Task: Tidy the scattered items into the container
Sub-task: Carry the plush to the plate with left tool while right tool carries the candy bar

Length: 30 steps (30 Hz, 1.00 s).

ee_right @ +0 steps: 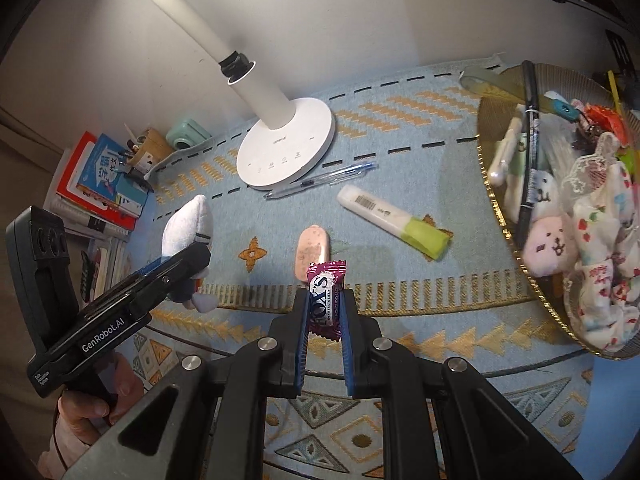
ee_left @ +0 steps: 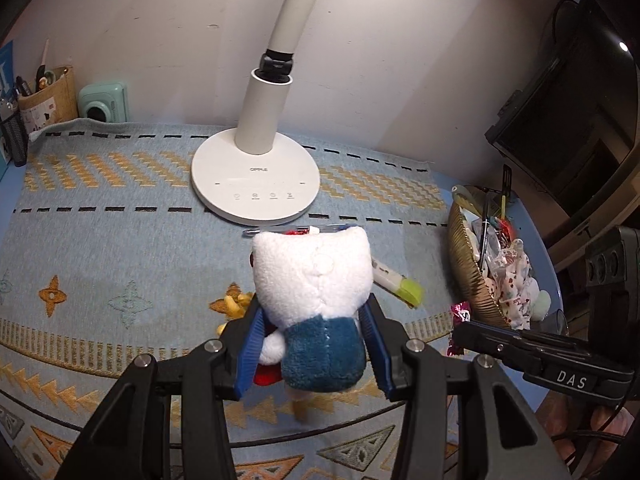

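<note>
1. The gold basket [ee_right: 490, 160] stands at the right edge of the blue woven cloth [ee_right: 420, 152]. Its ribbed wall looks shiny. Inside lie a flowered fabric pouch [ee_right: 600, 240], a small pink plush face [ee_right: 550, 246], a black pen and several small items that I cannot name.
2. The left gripper [ee_left: 316, 344] pinches a plush toy [ee_left: 316, 280] between its blue ribbed pads [ee_left: 252, 348], which press the teal lower body. The toy has a white fluffy head and is held upright, raised off the cloth, in front of the lamp base [ee_left: 256, 180].
3. The right gripper [ee_right: 324, 320] is clamped on a candy [ee_right: 326, 300] in a magenta wrapper with a white label; the candy stands upright between the fingers, above the cloth and to the left of the basket.
4. A hand [ee_right: 92, 404] grips the handle of the left tool.
5. On the cloth lie a white highlighter [ee_right: 394, 220] with a green cap, a clear pen [ee_right: 320, 180] touching the lamp base, and a pink oval eraser [ee_right: 314, 250] just behind the candy.
6. A mint green camera [ee_left: 103, 102] and a brown pen holder [ee_left: 48, 98] stand by the wall.
</note>
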Each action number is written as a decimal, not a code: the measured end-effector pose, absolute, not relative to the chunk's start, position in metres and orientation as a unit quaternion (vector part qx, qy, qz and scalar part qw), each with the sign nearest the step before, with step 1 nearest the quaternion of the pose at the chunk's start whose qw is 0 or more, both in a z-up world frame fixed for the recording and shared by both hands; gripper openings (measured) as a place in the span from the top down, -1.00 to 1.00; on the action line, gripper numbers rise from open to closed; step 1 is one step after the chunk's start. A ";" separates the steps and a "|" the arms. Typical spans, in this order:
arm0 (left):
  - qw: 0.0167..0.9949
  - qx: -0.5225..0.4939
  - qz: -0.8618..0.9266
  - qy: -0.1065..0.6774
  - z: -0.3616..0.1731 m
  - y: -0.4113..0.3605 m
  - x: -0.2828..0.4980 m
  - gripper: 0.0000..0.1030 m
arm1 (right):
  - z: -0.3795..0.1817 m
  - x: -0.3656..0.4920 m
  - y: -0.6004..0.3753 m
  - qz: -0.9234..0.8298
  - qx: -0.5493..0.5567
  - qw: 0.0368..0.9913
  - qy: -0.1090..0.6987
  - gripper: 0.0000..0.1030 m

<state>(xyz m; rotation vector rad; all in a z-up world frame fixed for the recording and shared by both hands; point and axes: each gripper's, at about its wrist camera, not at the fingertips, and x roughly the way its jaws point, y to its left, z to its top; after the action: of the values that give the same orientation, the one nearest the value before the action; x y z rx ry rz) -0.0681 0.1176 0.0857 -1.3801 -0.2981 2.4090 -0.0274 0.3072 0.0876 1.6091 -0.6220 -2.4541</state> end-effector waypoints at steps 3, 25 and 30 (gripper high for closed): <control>0.193 -0.483 0.849 -0.095 0.092 0.146 -0.072 0.18 | 0.099 -0.020 0.329 -0.824 0.522 0.064 -0.210 0.70; 0.344 -0.432 0.833 0.015 0.143 0.374 -0.099 0.17 | 0.122 0.019 0.542 -0.835 0.462 -0.071 -0.291 0.69; 0.344 -0.441 0.828 0.021 0.134 0.402 -0.118 0.17 | 0.120 0.008 0.567 -0.833 0.456 -0.078 -0.302 0.67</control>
<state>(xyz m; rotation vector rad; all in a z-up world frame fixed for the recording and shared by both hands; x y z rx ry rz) -0.1178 0.4017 0.1345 -1.1460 0.0548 2.1518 0.0080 0.5671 0.1205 1.5097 -0.9991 -2.7562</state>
